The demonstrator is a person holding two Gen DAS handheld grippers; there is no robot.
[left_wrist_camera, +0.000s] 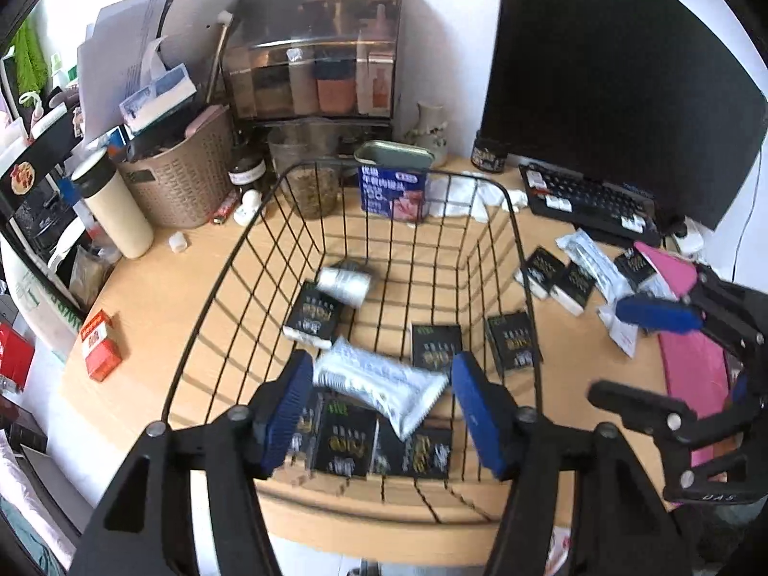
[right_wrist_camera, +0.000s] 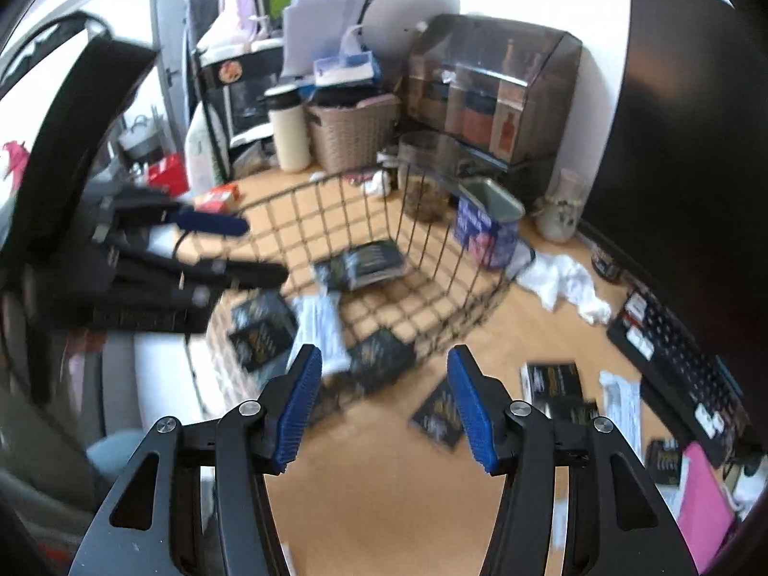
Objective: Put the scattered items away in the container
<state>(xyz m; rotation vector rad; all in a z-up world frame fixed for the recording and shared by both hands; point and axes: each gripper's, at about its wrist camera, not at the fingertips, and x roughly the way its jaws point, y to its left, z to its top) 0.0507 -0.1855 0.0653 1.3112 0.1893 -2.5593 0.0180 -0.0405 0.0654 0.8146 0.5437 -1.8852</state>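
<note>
We see the left gripper (left_wrist_camera: 379, 408) spread wide above the near end of the black wire basket (left_wrist_camera: 269, 201), nothing between its blue pads. Below it a silver-white pouch (left_wrist_camera: 379, 379) lies blurred inside the basket, atop several black boxes with gold print (left_wrist_camera: 348, 441); whether the pouch rests or is mid-fall we cannot tell. A silver can (left_wrist_camera: 345, 281) lies on its side further in (also smeared). The right gripper (right_wrist_camera: 384, 403) is likewise wide open and empty, over the bare desk (right_wrist_camera: 384, 480) beside the basket. More black boxes (right_wrist_camera: 557, 381) and a white packet (right_wrist_camera: 621, 398) lie on the desk near the keyboard (right_wrist_camera: 672, 336); their print is too blurred to read.
</note>
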